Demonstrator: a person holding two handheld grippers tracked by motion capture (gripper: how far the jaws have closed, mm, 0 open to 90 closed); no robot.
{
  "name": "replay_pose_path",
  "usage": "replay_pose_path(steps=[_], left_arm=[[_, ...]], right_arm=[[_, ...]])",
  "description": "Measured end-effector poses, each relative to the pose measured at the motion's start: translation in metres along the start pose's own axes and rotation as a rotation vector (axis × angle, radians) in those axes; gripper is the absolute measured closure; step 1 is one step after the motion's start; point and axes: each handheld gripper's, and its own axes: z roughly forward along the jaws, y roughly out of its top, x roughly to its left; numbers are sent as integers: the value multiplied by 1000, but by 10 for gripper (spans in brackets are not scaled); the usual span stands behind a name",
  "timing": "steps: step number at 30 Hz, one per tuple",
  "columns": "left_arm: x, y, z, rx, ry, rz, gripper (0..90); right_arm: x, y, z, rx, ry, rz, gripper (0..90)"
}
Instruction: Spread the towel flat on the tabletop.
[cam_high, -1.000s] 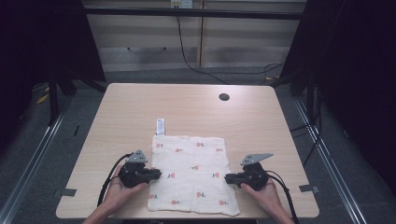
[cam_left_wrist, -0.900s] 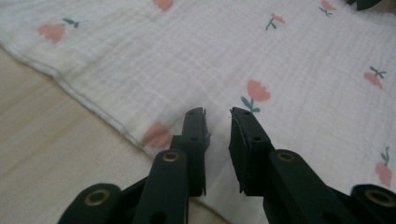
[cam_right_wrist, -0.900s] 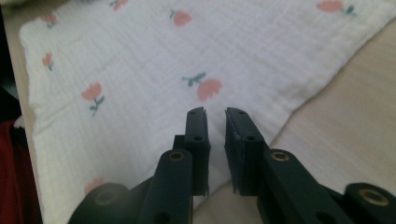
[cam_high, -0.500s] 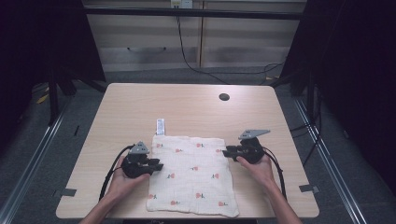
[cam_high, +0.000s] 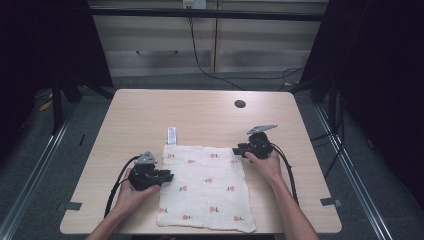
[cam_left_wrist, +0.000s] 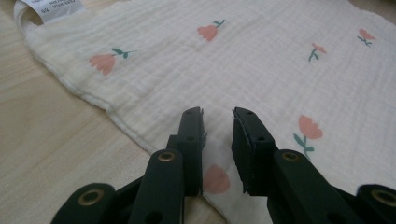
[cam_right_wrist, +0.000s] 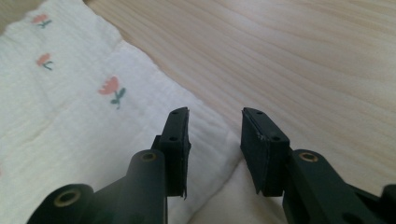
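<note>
both grippers' jaws stand narrowly apart, holding nothing: left gripper (cam_high: 167, 176) over the cloth's (cam_high: 207, 187) left edge, right gripper (cam_high: 239, 150) at its far right corner.

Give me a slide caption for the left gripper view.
Open left gripper poised over the edge of a tulip-print cloth on a wooden table.

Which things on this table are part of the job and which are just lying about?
In the job: flower-print cloth; left tongs, open at its left edge; right tongs, open at its far right corner.
Lying about: dark round spot on the table.
</note>
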Motion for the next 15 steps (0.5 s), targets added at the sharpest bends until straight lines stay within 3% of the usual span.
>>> replay_pose_path(steps=[8, 12, 15], left_arm=[[-1, 0, 0, 0, 9, 6, 730], [1, 0, 0, -4, -3, -17, 728], [1, 0, 0, -5, -8, -20, 730]], right_arm=[[0, 1, 7, 11, -22, -25, 655], [3, 2, 10, 16, -5, -26, 808], [0, 1, 10, 5, 17, 0, 846]])
